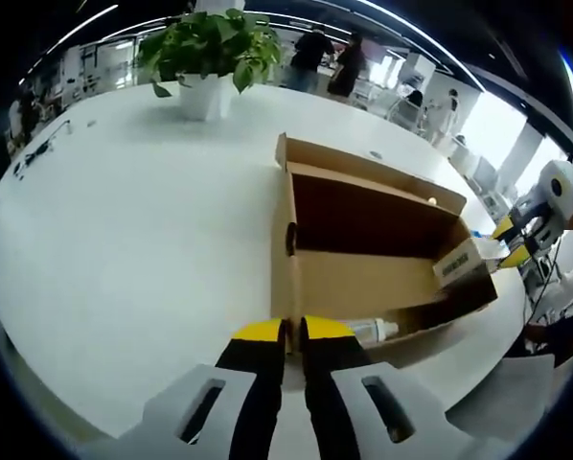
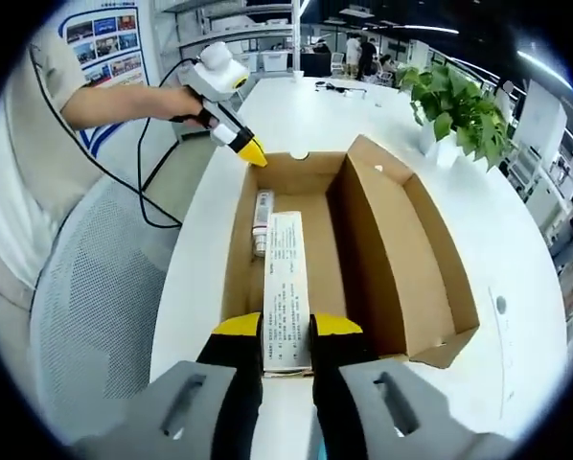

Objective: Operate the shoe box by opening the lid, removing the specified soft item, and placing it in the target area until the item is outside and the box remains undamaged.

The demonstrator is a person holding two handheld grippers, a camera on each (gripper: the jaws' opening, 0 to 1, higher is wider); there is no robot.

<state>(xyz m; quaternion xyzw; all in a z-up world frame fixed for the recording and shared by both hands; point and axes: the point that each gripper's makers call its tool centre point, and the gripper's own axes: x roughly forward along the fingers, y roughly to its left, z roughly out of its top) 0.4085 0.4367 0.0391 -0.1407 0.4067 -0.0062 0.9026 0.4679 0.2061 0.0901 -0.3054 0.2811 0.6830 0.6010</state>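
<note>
A brown cardboard shoe box [image 1: 363,283] [image 2: 237,251] lies open on the white table, its lid [image 1: 382,216] [image 2: 394,247] folded back alongside. My left gripper [image 1: 293,331] [image 2: 255,156] is shut on the rim of the box's end wall. Over the opposite end, my right gripper [image 2: 286,328] [image 1: 510,242] is shut on a long white printed carton [image 2: 286,268] [image 1: 459,265], holding one end raised over the box edge. A white tube [image 2: 262,218] [image 1: 373,331] rests on the box floor near the left gripper.
A potted green plant [image 1: 210,48] [image 2: 459,110] stands on the table [image 1: 124,240] [image 2: 516,249] beyond the box. A grey mesh chair [image 2: 95,287] sits at the table's edge beside the person holding the grippers. Other people stand far off in the room.
</note>
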